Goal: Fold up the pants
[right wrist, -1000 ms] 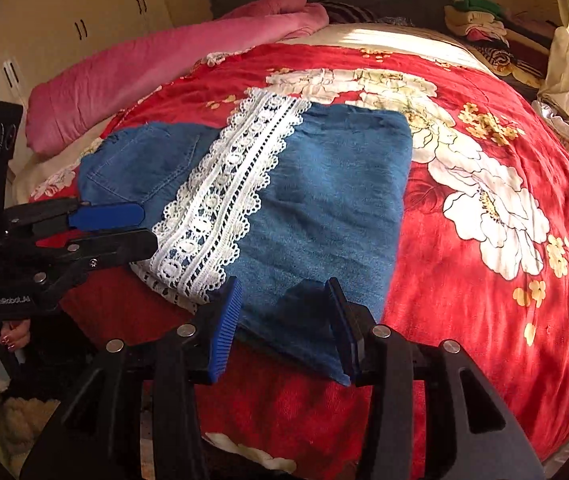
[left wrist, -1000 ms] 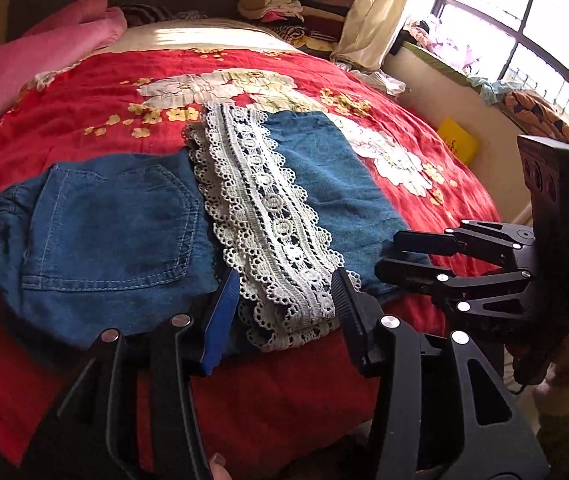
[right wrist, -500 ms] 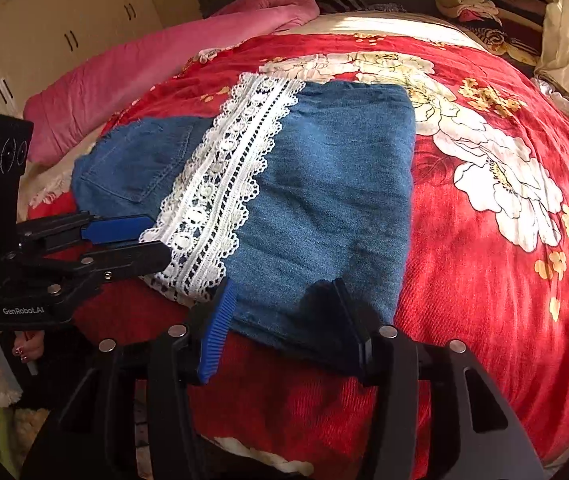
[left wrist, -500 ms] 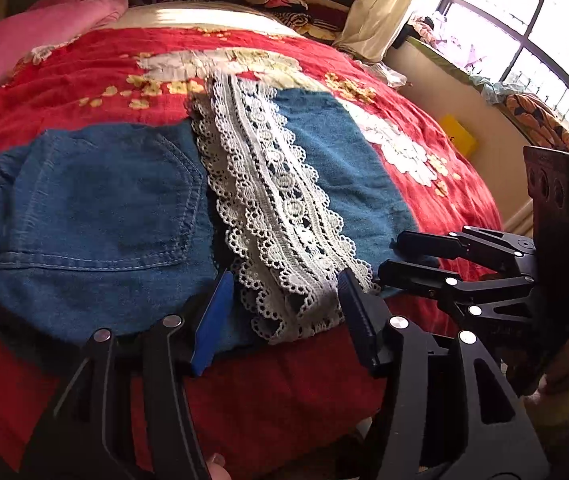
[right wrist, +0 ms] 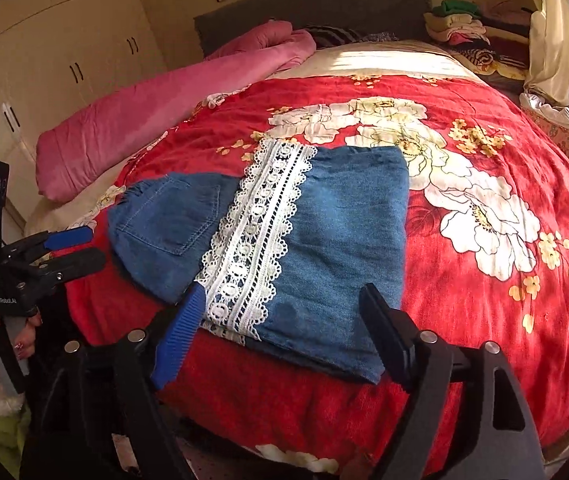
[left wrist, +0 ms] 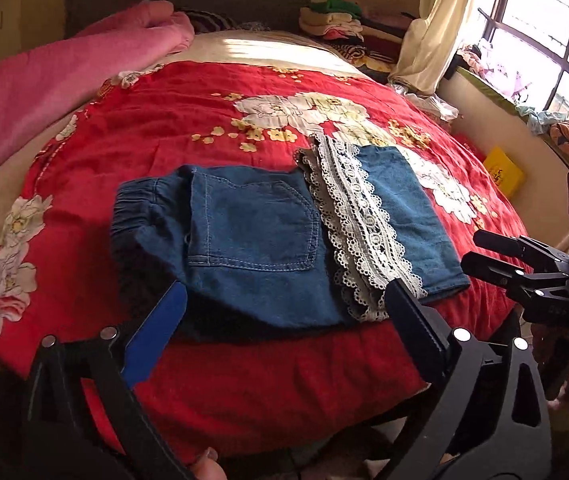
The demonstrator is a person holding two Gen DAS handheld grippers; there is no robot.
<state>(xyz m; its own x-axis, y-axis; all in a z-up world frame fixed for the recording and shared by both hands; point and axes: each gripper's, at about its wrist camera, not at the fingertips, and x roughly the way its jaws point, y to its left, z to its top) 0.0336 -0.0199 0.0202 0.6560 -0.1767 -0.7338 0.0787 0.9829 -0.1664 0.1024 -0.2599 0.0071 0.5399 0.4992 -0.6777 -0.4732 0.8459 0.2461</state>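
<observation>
Ahead of both tongs: bed under a red quilted bedspread with white flower print [left wrist: 212, 128]. A rolled pink blanket [right wrist: 156, 116] lies far off, beyond the left tongs. The task item, blue denim pants with a white lace band [left wrist: 284, 236], lies folded flat near the bed's front edge; elastic waistband toward the left tongs, plain denim panel toward the right.

Left tongs [left wrist: 284, 316]: jaws have just been opening, now spread wide, nothing between them, clear of the cloth. Right tongs [right wrist: 280, 320]: likewise just opened, spread, empty.

Judgement: fold released; looks near complete. If another fold is wanted, take both near corners evenly, lift low, keep the lace edges aligned, then release only once the cloth lies flat.
</observation>
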